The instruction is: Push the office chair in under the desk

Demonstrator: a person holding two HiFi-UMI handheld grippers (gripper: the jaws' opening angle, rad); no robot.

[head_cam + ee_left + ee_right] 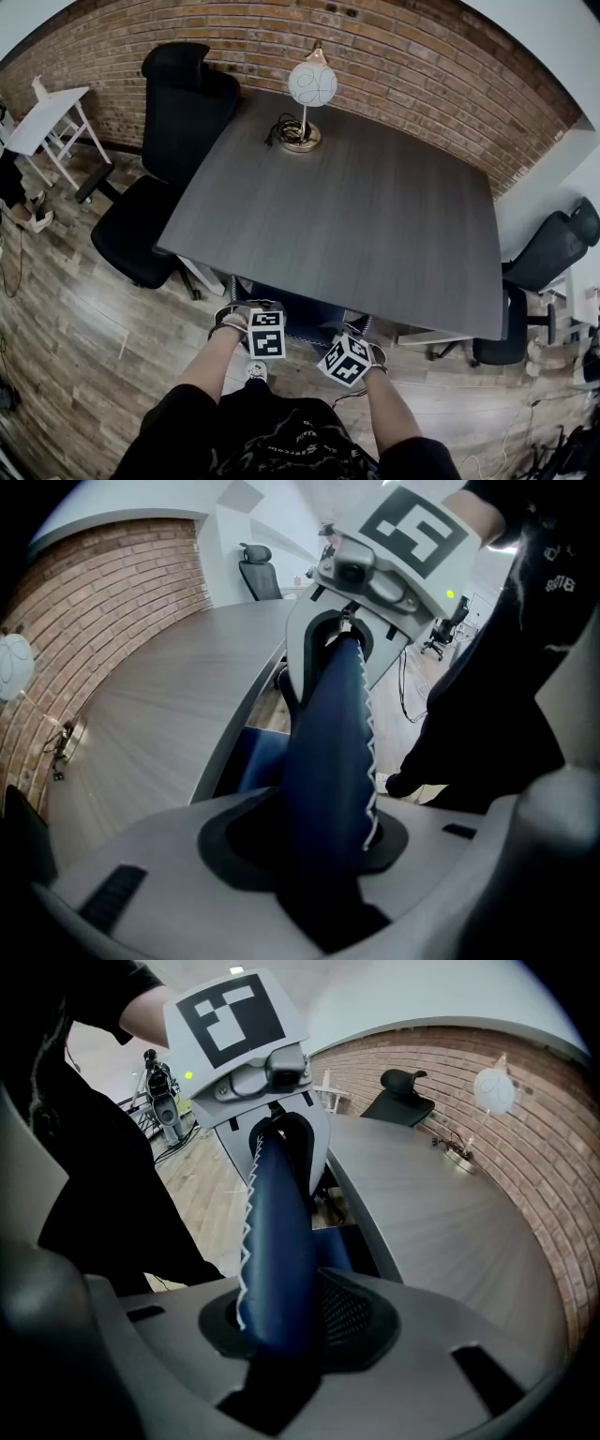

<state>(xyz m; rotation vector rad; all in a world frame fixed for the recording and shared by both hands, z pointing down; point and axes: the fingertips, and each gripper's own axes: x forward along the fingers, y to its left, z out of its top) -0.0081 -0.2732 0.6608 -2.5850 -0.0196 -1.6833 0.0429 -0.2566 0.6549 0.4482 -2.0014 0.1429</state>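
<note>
Finding one: your left gripper [319, 832] is clamped on the top edge of the office chair [298, 317]. In the left gripper view the blue padded backrest [328, 733], with its white stitching, fills the gap between both jaws.

Finding two: your right gripper [281, 1321] grips the same edge further along, with the blue padding pressed between its jaws. Each gripper view shows the other gripper closed over the backrest at the far end.

Position: in the head view the two grippers sit side by side at the near edge of the desk [356, 216]. Only a strip of blue shows there, just beside and below the desk edge. The desk top hides the rest of the chair.

Surroundings: a lamp [311, 94] with a round white shade stands on the far side of the desk, with a dark cord [278, 128] coiled beside its base. One black chair [169, 159] stands at the desk's left side. A second black chair [544, 262] stands apart on the right. A brick wall [422, 56] runs behind, and the floor [84, 337] is wood plank.
</note>
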